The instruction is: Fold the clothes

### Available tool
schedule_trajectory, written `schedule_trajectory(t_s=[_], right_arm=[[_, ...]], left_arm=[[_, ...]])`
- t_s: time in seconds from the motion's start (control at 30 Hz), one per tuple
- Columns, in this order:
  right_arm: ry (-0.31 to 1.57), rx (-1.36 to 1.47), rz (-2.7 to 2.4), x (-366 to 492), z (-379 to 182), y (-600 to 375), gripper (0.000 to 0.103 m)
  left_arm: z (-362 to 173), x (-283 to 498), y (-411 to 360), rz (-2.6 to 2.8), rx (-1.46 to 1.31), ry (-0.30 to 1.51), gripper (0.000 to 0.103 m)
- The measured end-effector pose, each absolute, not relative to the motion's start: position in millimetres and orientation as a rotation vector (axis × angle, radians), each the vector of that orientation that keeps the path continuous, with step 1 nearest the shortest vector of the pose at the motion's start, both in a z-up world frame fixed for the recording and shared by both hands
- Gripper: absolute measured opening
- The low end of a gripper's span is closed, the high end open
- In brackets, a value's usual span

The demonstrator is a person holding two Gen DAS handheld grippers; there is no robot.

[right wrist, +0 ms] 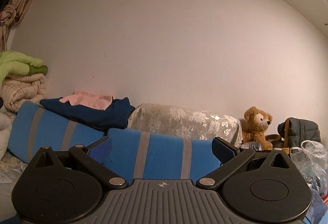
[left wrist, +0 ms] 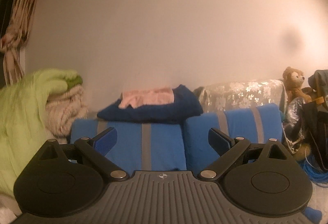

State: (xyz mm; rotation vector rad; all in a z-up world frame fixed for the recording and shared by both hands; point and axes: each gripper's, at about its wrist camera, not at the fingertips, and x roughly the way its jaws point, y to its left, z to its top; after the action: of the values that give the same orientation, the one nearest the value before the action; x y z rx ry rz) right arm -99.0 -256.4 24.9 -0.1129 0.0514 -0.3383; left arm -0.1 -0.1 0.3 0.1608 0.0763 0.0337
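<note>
The left gripper [left wrist: 163, 138] stands wide apart with nothing between its blue pads [left wrist: 106, 139], raised and looking level at a bare wall [left wrist: 164, 29]. The right gripper [right wrist: 162, 147] is likewise spread wide and holds nothing, facing the same wall [right wrist: 164, 39].

In the left wrist view, two blue pillows with grey stripes [left wrist: 143, 142] lie side by side straight ahead at 12 o'clock, just beyond the fingers. On the left pillow rests a folded dark blue garment [left wrist: 164, 110], and a folded pink garment [left wrist: 147, 97] lies on top of it. At 9 o'clock a light green quilt [left wrist: 22, 105] fills the edge of the view, blurred, above a cream checked blanket [left wrist: 65, 107]. Behind the right pillow at 1 o'clock sits a grey flowered cover [left wrist: 242, 95], and a brown teddy bear [left wrist: 295, 84] leans beside it at 2 o'clock. A striped curtain [left wrist: 18, 19] hangs at 10 o'clock.

In the right wrist view the blue pillows [right wrist: 155, 154] run from 9 o'clock to 12 o'clock. The dark blue garment [right wrist: 98, 111] lies on the farther pillow at 11 o'clock with the pink garment [right wrist: 90, 101] on it. The green quilt [right wrist: 18, 64] tops the cream blanket [right wrist: 22, 88] at 9 o'clock. The flowered cover [right wrist: 184, 121] is at 12 o'clock, the teddy bear [right wrist: 258, 125] at 2 o'clock, a clear plastic bag [right wrist: 311, 158] at 3 o'clock.
</note>
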Motion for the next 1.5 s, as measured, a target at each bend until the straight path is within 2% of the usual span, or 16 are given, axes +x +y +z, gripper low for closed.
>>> schedule_trajectory(t_s=[0.27, 0.4, 0.63, 0.93, 1.1, 1.5], right_arm=[[0.039, -0.104, -0.331, -112, 39, -252, 0.103], [0.06, -0.094, -0.325, -115, 34, -251, 0.103], [0.149, -0.087, -0.315, -107, 4, -259, 0.103], [0.305, -0.026, -0.266, -78, -63, -286, 0.103], [0.361, -0.003, -0.266, -72, -90, -305, 0.103], [0.475, 0.076, -0.269, -67, -140, -358, 0.103]], left_arm=[[33, -19, -7, 0.008, 0.215, 0.019, 0.099], [32, -25, -21, 0.027, 0.211, 0.051, 0.099], [-2, -12, -10, -0.047, 0.204, 0.147, 0.099], [-64, 25, 7, -0.05, 0.199, 0.319, 0.099], [-89, 44, 11, -0.008, 0.193, 0.35, 0.099], [-117, 72, 11, 0.015, 0.172, 0.444, 0.099]])
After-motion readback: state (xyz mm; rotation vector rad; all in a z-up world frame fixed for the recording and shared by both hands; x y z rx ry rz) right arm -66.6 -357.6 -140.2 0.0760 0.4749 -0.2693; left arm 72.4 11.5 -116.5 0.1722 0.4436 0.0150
